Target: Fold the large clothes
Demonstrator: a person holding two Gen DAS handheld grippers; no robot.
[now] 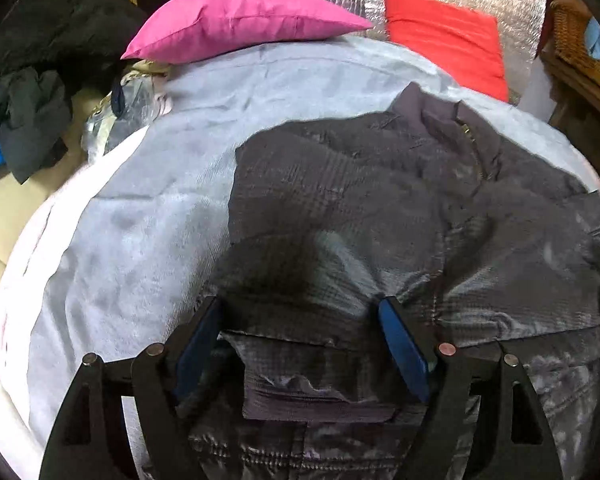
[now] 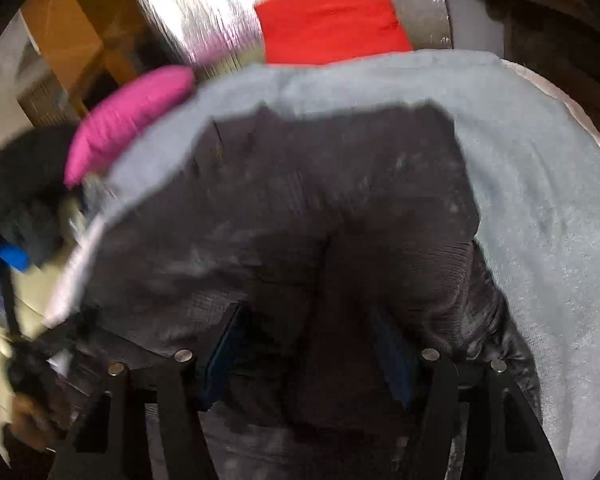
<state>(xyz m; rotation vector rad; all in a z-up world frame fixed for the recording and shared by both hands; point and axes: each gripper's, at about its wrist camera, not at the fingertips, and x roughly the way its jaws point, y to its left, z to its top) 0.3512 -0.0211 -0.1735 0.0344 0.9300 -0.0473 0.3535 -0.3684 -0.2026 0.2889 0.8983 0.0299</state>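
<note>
- Left wrist view: the jacket (image 1: 380,208) is spread on the grey blanket (image 1: 140,208), collar and zip toward the far pillows, so that its hem lies nearest and can be taken for a fold.
- The left gripper (image 1: 300,344) is held wide open just above the near hem; a flap of fabric is seen between the blue pads (image 1: 404,352), but it is not pressed, so nothing is gripped.
- A pink pillow (image 1: 236,24) and a red pillow (image 1: 448,36) are kept at the far edge, clear of the folding area; other dark clothes (image 1: 32,92) are piled at the left, probably waiting.
- Right wrist view (blurred): the right gripper (image 2: 308,348) is set over the jacket's (image 2: 300,208) near edge, jaws partly open; whether fabric is caught cannot be told.
</note>
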